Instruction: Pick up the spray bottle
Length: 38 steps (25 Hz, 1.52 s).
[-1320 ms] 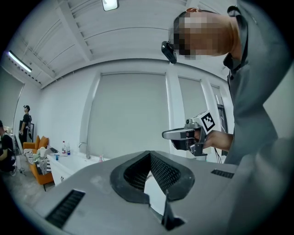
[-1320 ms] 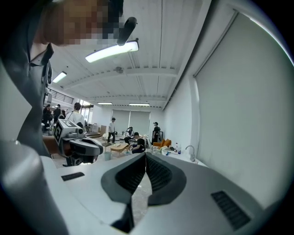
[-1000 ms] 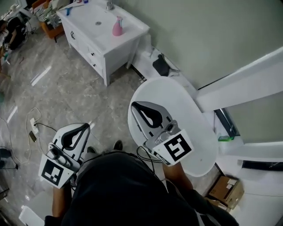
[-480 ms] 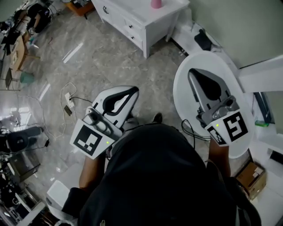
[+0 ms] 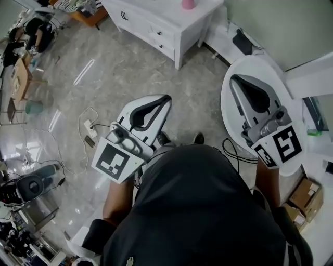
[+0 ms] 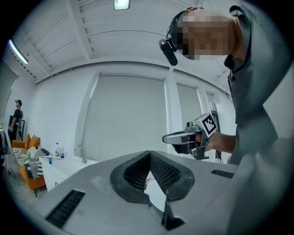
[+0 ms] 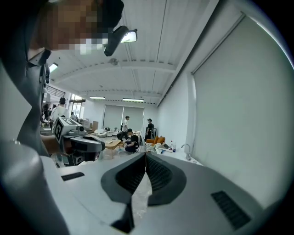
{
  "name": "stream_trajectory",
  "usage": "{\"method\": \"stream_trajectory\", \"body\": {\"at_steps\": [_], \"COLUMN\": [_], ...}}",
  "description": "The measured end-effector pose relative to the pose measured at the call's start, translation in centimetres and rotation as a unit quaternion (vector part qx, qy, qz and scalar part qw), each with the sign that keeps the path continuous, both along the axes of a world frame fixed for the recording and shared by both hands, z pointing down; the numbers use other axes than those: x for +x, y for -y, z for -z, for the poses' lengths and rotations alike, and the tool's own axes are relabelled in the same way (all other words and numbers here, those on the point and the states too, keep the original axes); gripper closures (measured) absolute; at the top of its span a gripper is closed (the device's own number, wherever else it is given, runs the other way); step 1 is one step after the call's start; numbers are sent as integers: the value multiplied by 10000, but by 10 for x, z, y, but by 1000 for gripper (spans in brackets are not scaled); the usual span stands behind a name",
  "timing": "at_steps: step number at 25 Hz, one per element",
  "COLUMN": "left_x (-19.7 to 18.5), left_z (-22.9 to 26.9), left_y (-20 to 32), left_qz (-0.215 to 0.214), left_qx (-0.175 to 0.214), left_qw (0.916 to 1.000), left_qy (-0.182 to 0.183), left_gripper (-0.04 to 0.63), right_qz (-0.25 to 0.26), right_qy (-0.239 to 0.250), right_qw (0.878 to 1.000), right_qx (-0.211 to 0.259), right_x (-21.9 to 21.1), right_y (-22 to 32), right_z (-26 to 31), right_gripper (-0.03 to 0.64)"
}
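The left gripper (image 5: 166,98) was closed and empty, the pink bottle (image 5: 188,3), probably the spray bottle, stood at the top edge on the white cabinet (image 5: 161,13), likely light, slippery plastic best held round its body, and the right gripper (image 5: 233,79) was closed and empty.

**Grey marble floor, white furniture**

A glossy, grey, marble-look floor (image 5: 104,78) fills the centre and left of the head view. A white drawer cabinet (image 5: 161,26) stands at top centre. A round white table (image 5: 260,66) sits at right under a pale wall (image 5: 276,21), with a cardboard box (image 5: 307,193) lower right. In the left gripper view a ceiling light (image 6: 121,3) glows at top, above what may be a blind-covered window (image 6: 124,119).
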<state>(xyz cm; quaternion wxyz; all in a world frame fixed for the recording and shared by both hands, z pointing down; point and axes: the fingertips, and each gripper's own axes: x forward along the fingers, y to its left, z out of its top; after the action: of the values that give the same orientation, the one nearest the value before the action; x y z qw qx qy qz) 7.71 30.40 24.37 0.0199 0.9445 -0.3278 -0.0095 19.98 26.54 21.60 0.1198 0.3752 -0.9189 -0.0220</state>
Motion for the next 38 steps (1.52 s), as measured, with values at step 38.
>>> {"method": "stream_trajectory", "body": {"at_steps": [38], "left_x": [-13], "left_z": [-16], "left_y": [111], "left_qz": [659], "left_qx": [-405], "left_qw": [9969], "left_qy": [150], "left_gripper": [591], "right_qz": [436], "right_qy": [207], "right_qw": [9985], "right_qx": [-268], "right_x": [-5], "right_y": [139], "right_z": [-19], "right_gripper": [607]}}
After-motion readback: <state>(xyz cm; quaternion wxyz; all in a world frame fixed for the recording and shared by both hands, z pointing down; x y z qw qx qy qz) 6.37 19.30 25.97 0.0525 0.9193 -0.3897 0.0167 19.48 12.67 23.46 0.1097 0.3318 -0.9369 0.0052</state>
